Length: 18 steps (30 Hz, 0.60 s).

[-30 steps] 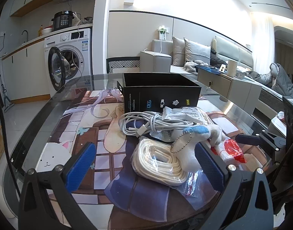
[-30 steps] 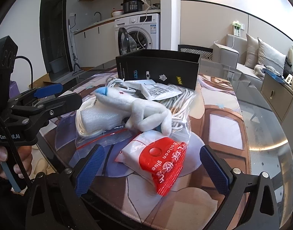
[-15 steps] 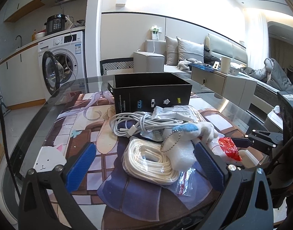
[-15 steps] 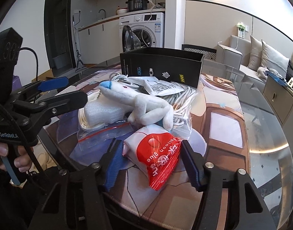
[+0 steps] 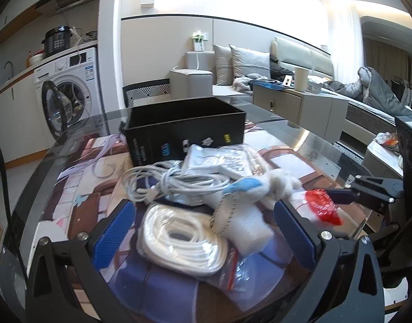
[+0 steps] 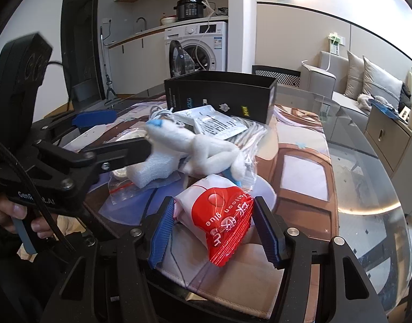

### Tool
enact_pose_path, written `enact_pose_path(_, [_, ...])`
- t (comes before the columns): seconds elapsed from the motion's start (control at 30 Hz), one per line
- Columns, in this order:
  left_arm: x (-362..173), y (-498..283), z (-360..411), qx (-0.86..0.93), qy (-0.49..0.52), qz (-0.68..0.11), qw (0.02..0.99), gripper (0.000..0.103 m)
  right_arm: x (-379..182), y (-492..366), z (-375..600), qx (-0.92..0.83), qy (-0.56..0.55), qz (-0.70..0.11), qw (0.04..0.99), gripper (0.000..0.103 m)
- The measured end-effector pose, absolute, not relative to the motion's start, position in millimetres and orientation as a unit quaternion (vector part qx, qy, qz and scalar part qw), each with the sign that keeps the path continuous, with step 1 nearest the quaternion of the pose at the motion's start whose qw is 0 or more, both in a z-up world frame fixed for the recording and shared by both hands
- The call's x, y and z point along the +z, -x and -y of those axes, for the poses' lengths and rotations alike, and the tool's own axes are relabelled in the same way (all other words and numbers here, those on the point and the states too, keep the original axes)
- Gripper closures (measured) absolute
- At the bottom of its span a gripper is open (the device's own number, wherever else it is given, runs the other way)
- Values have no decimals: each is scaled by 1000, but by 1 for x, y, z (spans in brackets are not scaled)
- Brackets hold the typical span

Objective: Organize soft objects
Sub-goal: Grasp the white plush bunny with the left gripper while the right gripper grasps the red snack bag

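My right gripper (image 6: 215, 230) is shut on a red and white "balloon glue" packet (image 6: 219, 220) and holds it just above the table mat; the packet shows blurred in the left wrist view (image 5: 320, 207). My left gripper (image 5: 203, 237) is open, with a bagged coil of white rope (image 5: 179, 242) and a white foam piece (image 5: 246, 228) between its fingers. A white plush toy with a blue tip (image 6: 195, 145) lies on the pile. An open black box (image 5: 187, 132) stands behind the pile.
A grey cable bundle (image 5: 165, 183) and a white pouch (image 5: 214, 158) lie in front of the box. The round glass table (image 6: 367, 188) has a picture mat. A washing machine (image 5: 68, 91) and a sofa (image 5: 259, 64) stand beyond.
My right gripper has closed on the red packet and lifted it slightly. My left gripper has moved closer to the pile and stays open.
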State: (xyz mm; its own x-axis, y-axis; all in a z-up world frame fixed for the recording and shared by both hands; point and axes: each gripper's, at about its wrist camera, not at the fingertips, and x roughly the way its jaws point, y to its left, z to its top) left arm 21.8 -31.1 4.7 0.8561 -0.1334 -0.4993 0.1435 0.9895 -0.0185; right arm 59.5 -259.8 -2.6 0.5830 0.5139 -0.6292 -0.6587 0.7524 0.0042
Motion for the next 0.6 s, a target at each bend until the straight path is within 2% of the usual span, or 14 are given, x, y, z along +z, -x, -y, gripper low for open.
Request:
enact_pose_path(0.2, [10, -34, 45, -98, -23, -260, 960, 2, -5, -61, 258, 336, 118, -316, 879, 44])
enact_pose_path(0.27, [10, -39, 48, -111, -20, -263, 958, 6, -6, -62, 257, 335, 120, -316, 879, 44])
enact_pose_path(0.47, [5, -53, 62, -146, -33, -280, 948, 35, -7, -67, 259, 336, 114, -320, 879, 44])
enact_pose_path(0.53, [6, -52, 64, -167, -27, -281, 945, 53, -7, -68, 260, 336, 112, -320, 879, 44])
enact_pose_path(0.6, [6, -51, 67, -173, -29, -281, 943, 56, -7, -69, 260, 336, 111, -320, 879, 44])
